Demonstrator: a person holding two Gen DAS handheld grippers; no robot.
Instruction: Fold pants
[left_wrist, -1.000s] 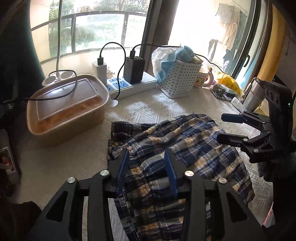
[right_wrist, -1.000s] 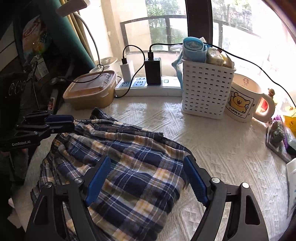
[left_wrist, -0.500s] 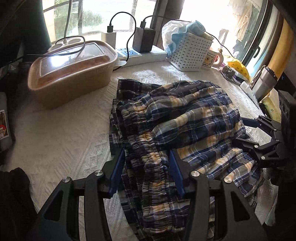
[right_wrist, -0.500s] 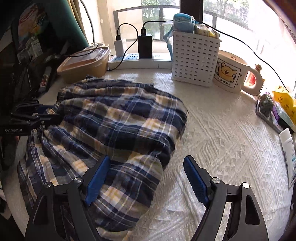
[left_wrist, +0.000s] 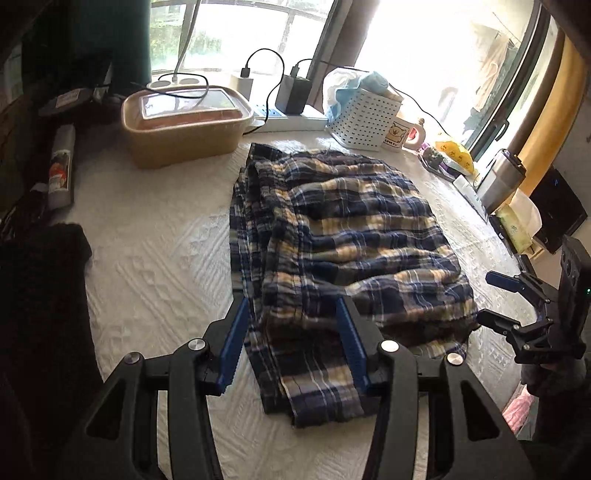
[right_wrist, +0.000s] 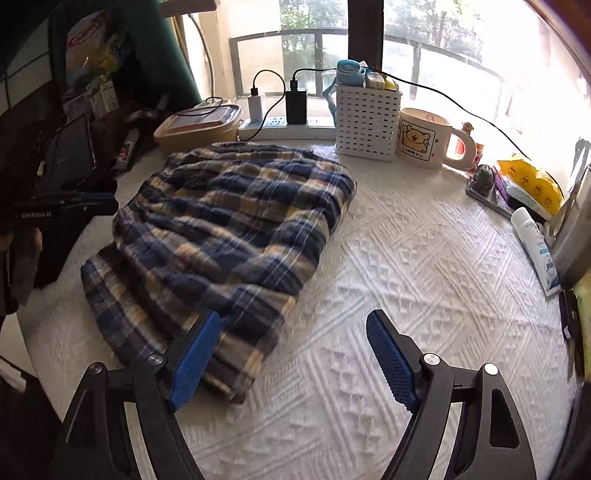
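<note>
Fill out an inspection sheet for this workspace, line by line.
Surface: white textured cloth covers the table.
Job's things: plaid pants lie folded in layers, still rumpled.
Clutter: lidded tub, white basket, bear mug, spray can around the edges.
Grippers: left gripper open over the pants' near end; right gripper open wide, nothing between its fingers.
Cables: two chargers in the power strip; a black cord passes behind the basket and mug.
Surroundings: sunlit windows with railing.
</note>
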